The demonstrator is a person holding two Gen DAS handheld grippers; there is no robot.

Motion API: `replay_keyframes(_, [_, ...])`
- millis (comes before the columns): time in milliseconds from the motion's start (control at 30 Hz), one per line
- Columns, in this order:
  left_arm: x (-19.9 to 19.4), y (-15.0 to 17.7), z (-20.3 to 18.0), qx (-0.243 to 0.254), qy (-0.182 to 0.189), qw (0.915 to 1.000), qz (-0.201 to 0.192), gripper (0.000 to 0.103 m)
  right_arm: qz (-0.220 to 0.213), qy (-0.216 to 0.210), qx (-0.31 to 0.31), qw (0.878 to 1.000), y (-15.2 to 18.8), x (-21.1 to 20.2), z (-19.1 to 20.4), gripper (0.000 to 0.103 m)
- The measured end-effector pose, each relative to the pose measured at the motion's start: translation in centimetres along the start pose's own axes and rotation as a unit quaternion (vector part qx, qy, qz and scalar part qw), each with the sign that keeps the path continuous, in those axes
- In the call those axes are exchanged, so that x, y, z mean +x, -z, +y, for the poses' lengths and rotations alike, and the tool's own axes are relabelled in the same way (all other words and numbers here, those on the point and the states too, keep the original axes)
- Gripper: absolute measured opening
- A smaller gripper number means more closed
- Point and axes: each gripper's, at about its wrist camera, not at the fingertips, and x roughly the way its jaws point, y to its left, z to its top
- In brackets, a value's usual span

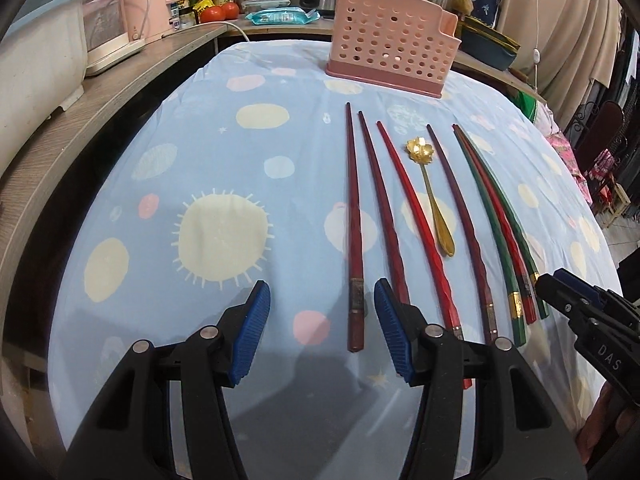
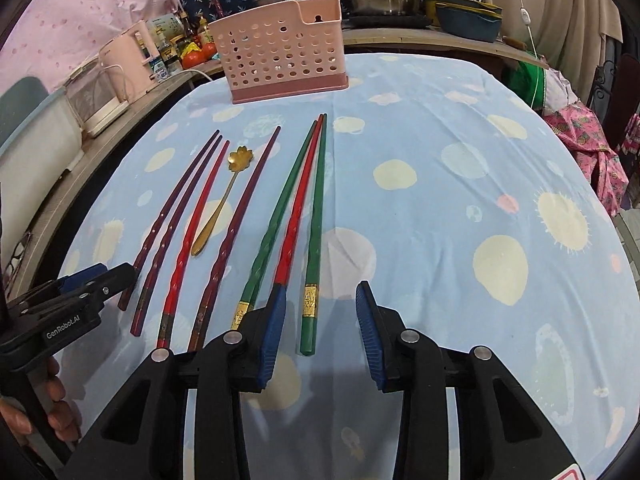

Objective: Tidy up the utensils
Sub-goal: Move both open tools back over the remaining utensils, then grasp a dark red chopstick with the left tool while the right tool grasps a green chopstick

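Worktop carries a pale blue cloth printed with cream suns and dots. The landmark is the pink perforated utensil holder, which stands upright at the far edge of the cloth.

Left of the holder's line, the left claw hovers low over the near edge, released, with nothing between its blue pads. The leftmost dark red chopstick lies on the cloth with its butt end in the gap between those pads; whether a pad touches it cannot be told.

Directly in front of the holder, the utensils lie side by side, tips toward it:
- a second dark red chopstick, just beside the first;
- a bright red chopstick;
- a gold spoon with a flower-shaped bowl, shorter than the sticks;
- a purple-brown chopstick;
- a close group of a green chopstick, a red chopstick and a second green chopstick, their tips converging.

Right of the holder's line, the right claw is released as well, grasping nothing. The second green chopstick's gold-banded butt end lies in the gap between its pads.
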Motion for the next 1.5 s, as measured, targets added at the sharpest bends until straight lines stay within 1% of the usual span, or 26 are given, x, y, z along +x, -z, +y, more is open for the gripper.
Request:
replay_keyframes(200, [0.0, 0.5, -0.4, 0.008, -0.004, 1.0, -0.004, 0.051, 0.01, 0.001, 0.0, 1.0, 0.2, 0.6, 0.0, 0.021])
replay_keyframes(367, [0.1, 0.5, -0.4, 0.011, -0.004, 0.9999, -0.007, 0.05, 0.01, 0.008, -0.002, 1.0, 0.4, 0.7, 0.0, 0.017])
replay_keyframes(567, [0.1, 0.7, -0.5, 0.015, 0.003, 0.9998, -0.009, 0.033, 0.01, 0.011, -0.003, 1.0, 0.4, 0.7, -0.1, 0.012])
replay_keyframes(633, [0.1, 0.6, -0.5, 0.013, 0.011, 0.9998, -0.009, 0.023, 0.008, 0.014, -0.006, 1.0, 0.5, 0.7, -0.1, 0.01])
replay_keyframes(733, [0.1, 0.6, -0.3, 0.007, 0.027, 0.9996, -0.006, 0.011, 0.008, 0.011, -0.005, 1.0, 0.4, 0.7, -0.2, 0.007])
replay_keyframes(800, [0.1, 0.6, -0.2, 0.003, 0.031, 0.9995, -0.005, 0.008, 0.008, 0.009, -0.004, 1.0, 0.4, 0.7, -0.3, 0.007])
replay_keyframes(1000, [-0.7, 0.3, 0.0, -0.005, 0.035, 0.9993, -0.011, 0.008, -0.001, 0.005, 0.003, 1.0, 0.2, 0.0, -0.6, 0.007])
replay_keyframes(1167, [-2.3, -0.6, 0.7, -0.018, 0.045, 0.9985, -0.025, 0.008, -0.022, -0.008, 0.012, 1.0, -0.8, -1.6, -0.9, 0.007])
replay_keyframes(1367, [-4.6, -3.0, 1.2, -0.03, 0.047, 0.9966, -0.061, 0.008, -0.062, -0.024, 0.032, 0.997, -3.1, -4.3, -1.6, 0.007])
replay_keyframes(1500, [-6.1, -5.2, 1.1, -0.033, 0.051, 0.9943, -0.088, 0.007, -0.098, -0.02, 0.032, 0.994, -5.3, -6.4, -2.1, 0.007])
